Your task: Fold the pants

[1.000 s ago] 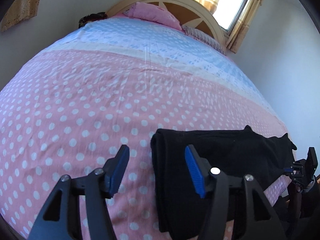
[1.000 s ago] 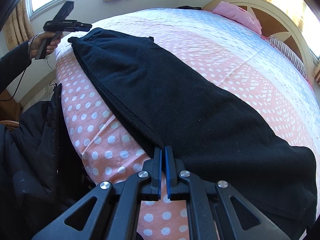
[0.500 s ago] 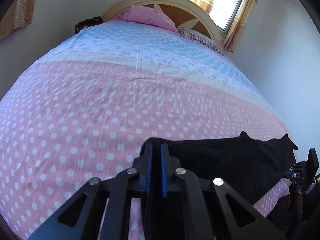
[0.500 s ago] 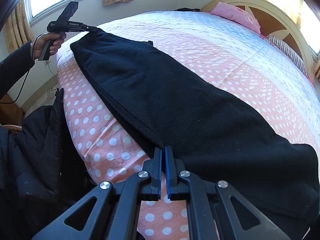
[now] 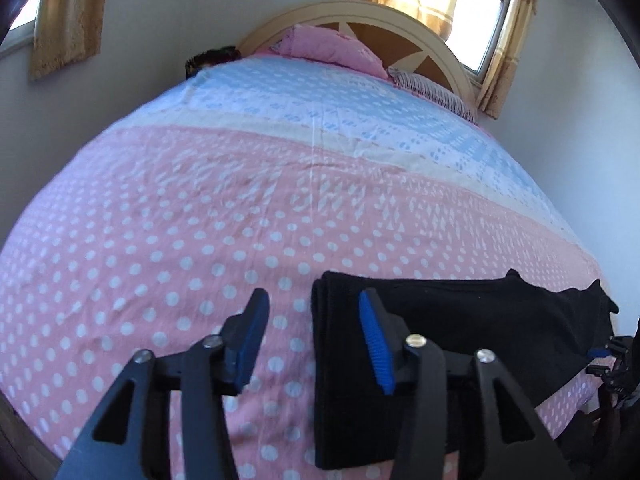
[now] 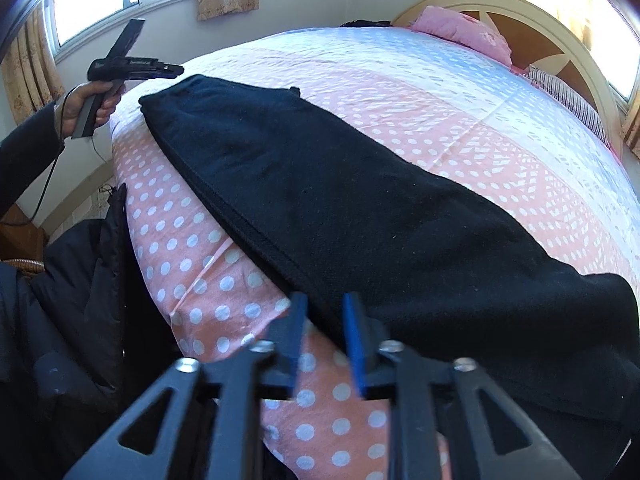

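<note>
Black pants [image 6: 360,216] lie folded lengthwise along the near edge of the bed; they also show in the left wrist view [image 5: 460,344]. My left gripper [image 5: 312,332] is open at the left end of the pants, its right finger over the cloth, holding nothing. It also shows far off in the right wrist view [image 6: 160,70], in a hand just past the pants' far end. My right gripper [image 6: 324,332] is open at the pants' near edge, holding nothing. It also shows in the left wrist view [image 5: 600,354] at the far right.
The bed has a pink polka-dot cover [image 5: 160,220] with a blue band [image 5: 320,96] toward the headboard [image 5: 400,24]. A pink pillow [image 6: 464,28] lies at the head. A dark jacket [image 6: 72,300] hangs beside the bed's near left edge.
Both grippers were shut on the pants' edge half a second ago and have now opened and let go. The pants lie flat on the bed.
</note>
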`<state>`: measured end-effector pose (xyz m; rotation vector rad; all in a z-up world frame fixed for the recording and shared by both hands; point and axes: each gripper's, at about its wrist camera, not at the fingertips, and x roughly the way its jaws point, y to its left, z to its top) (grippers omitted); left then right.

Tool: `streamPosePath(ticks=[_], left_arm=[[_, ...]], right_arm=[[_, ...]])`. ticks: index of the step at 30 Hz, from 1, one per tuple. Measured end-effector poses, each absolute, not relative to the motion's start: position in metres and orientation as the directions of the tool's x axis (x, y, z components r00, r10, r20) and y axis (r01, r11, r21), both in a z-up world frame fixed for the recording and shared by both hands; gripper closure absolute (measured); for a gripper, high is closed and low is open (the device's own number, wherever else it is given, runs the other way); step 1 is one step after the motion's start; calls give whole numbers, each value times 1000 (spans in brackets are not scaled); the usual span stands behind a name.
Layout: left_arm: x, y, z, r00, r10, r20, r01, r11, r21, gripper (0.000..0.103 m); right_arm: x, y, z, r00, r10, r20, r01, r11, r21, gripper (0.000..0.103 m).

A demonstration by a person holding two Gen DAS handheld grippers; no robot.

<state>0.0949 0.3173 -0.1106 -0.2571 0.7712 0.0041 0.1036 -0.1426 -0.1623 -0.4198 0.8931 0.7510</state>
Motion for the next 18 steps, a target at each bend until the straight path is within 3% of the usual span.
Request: streamPosePath(ticks=[1,4,8,18], left_arm=[[90,310,-103,730,-75,-679,-86,976,-201,41],[84,276,-84,757,-93,-647,2,990,-140,37],[93,205,-71,744,-203,-636,185,978,-97,37],[104,-1,-86,532,-501,-683,629,773,-77,37]], right_arm=[[103,-146,-160,409,418,-811,-731,682,-18,47],[101,-159,-151,430,448,-784,-701,712,22,47],[100,-187,-138,474,459,-751,-649,759,54,47],[105,-313,-107,648,287,-705,-294,949,115,47]])
